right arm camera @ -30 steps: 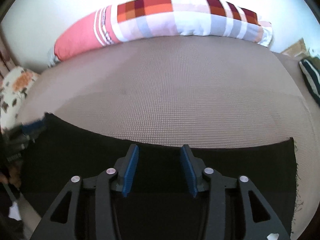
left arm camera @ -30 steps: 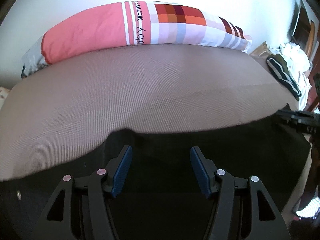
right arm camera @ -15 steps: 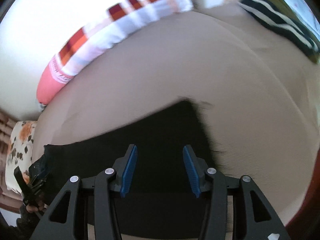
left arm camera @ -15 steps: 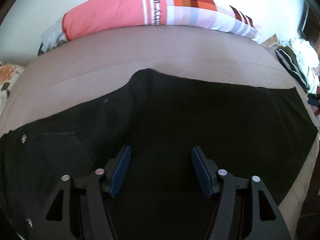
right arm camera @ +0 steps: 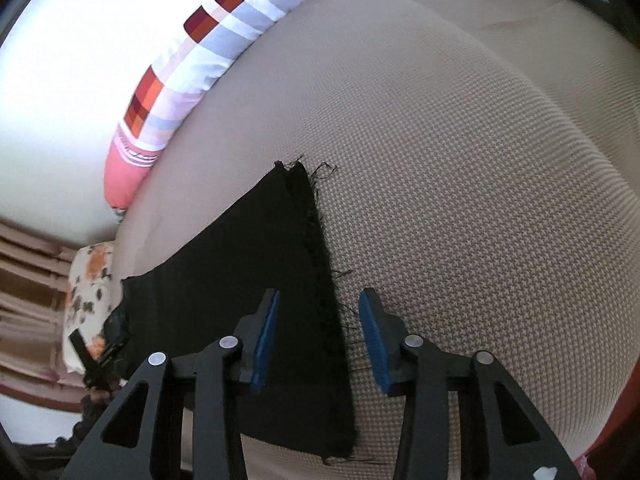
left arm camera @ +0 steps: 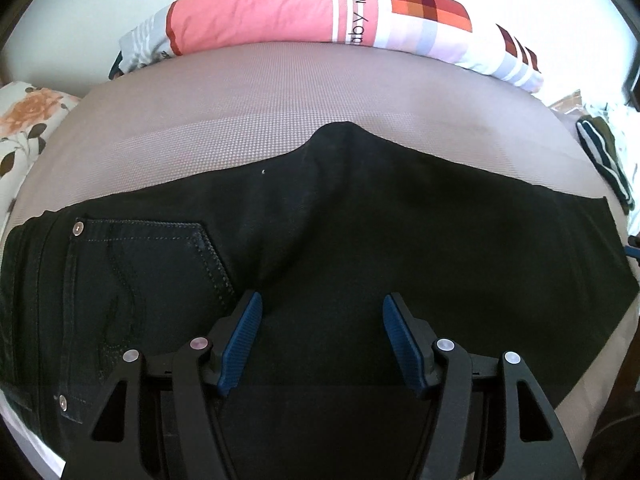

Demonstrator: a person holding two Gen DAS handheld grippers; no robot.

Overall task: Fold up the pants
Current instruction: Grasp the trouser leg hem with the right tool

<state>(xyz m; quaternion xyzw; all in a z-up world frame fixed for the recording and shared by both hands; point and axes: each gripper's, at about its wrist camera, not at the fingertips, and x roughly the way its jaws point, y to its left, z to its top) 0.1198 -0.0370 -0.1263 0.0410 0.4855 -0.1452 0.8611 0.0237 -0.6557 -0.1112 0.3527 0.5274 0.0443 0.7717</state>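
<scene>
Now my left gripper (left arm camera: 322, 340) hangs with jaws wide over the black pants (left arm camera: 360, 232) spread across the bed (left arm camera: 240, 120); a long pillow (left arm camera: 320, 20) lines the top edge. My right gripper (right arm camera: 320, 340), jaws wide, straddles the frayed hem (right arm camera: 320, 248), bare mattress at right.

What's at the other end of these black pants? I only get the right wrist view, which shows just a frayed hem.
Observer: The left wrist view shows the waist end of the pants, with a stitched back pocket facing up.
Operator: Is the other tool gripping them?
Observer: No, the left fingers are spread open over the cloth, holding nothing.
Operator: Is anything written on that pillow?
Observer: Yes, the pillow has the word "Mama" printed next to its pink part.
</scene>
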